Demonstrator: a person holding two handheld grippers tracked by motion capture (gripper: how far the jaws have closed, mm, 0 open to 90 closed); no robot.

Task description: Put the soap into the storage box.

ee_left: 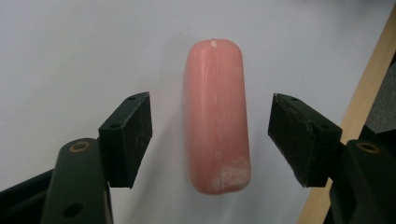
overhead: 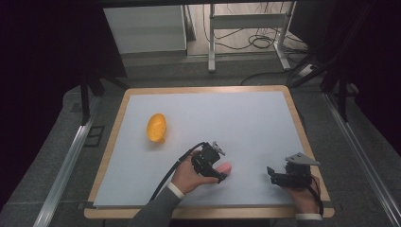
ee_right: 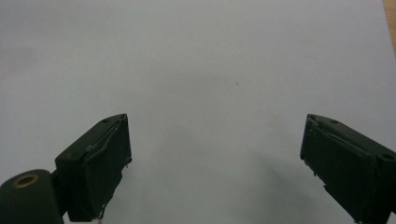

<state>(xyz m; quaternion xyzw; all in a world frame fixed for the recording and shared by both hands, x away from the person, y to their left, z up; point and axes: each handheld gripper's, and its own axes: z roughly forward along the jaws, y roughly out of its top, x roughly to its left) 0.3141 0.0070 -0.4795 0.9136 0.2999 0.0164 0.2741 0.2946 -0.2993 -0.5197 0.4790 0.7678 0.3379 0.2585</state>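
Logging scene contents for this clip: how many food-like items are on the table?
2. An orange oval item lies at the white mat's left; a pink sausage lies between the left hand-held gripper's open jaws, untouched. None seems hidden.

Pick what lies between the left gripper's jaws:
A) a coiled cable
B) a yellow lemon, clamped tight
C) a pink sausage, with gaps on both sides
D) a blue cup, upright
C: in the left gripper view the pink sausage lies on the white table between the left gripper jaws, untouched by either pad.
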